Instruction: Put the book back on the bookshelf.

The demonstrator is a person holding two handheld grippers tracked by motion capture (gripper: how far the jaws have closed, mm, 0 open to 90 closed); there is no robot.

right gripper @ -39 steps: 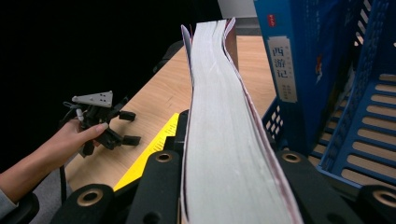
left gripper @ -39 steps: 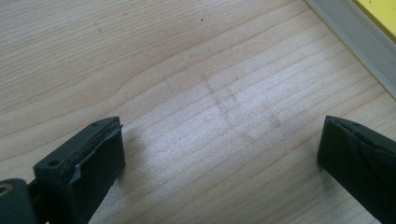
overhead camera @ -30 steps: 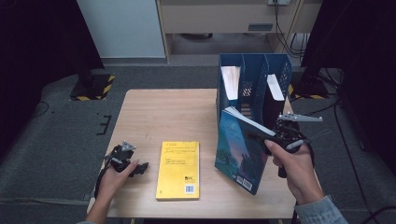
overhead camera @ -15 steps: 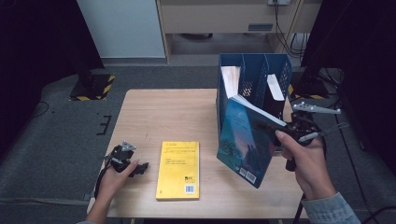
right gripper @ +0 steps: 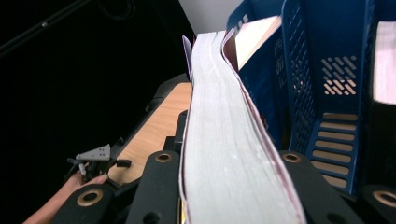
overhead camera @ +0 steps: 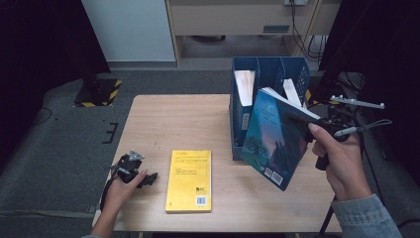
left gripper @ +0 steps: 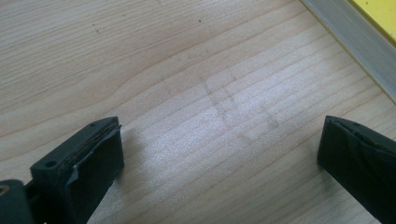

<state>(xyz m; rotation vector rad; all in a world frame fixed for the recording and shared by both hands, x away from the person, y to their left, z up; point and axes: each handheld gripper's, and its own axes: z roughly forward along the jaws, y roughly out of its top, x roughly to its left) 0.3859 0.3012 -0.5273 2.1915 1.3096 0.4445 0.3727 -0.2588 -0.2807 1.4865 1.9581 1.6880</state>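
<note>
The right gripper (overhead camera: pixel 297 120) clamps the blue book (overhead camera: pixel 272 136) tilted by the rack (overhead camera: pixel 270 69); square it upright over a slot first. The left gripper (left gripper: pixel 219 158) gapes wide, idle.

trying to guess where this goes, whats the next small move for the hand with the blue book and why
Probably lift the blue book higher and toward the file rack. The right gripper clamps its page edge, and it hangs tilted in front of the rack, below its top.

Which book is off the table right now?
The blue-covered book, clamped in the right gripper beside the blue file rack; the yellow book lies flat.
</note>
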